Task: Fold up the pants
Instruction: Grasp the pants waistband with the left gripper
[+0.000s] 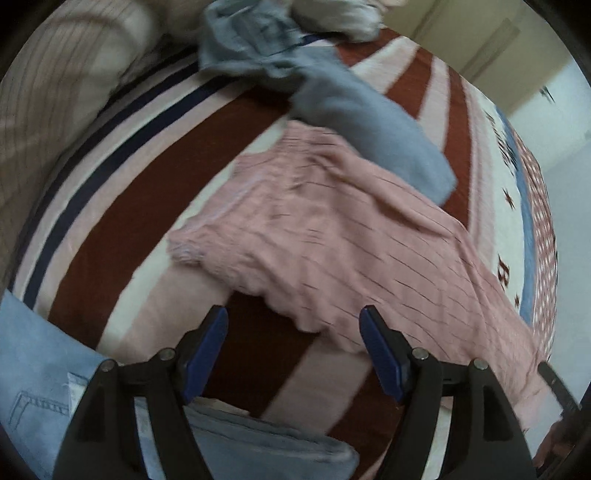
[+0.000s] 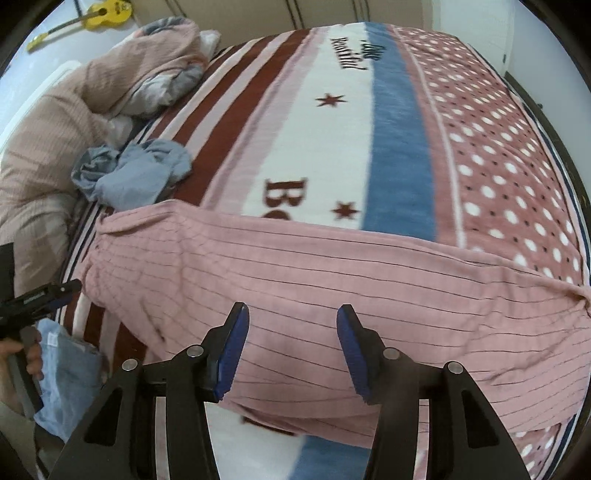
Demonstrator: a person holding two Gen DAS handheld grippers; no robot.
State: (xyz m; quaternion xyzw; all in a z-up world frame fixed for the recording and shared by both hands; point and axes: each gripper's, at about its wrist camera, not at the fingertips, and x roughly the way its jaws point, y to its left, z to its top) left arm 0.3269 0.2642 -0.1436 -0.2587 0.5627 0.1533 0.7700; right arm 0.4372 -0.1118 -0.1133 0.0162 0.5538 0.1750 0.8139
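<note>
Pink pants (image 1: 332, 236) with thin dark stripes lie spread across the patterned bedspread (image 1: 155, 221). Their gathered waistband is at the left end. My left gripper (image 1: 293, 321) is open and empty, hovering just in front of the waistband edge. In the right wrist view the pants (image 2: 314, 280) stretch across the frame, legs toward the right. My right gripper (image 2: 291, 317) is open and empty above the middle of the pants. The left gripper (image 2: 55, 291) also shows at the left edge of the right wrist view, near the waistband.
A crumpled grey-blue garment (image 1: 332, 92) lies beyond the pants, also in the right wrist view (image 2: 136, 170). Folded light-blue jeans (image 1: 48, 398) lie at the bed's near edge. A beige quilt (image 2: 55, 122) is heaped at the left. A yellow guitar (image 2: 99, 16) leans on the wall.
</note>
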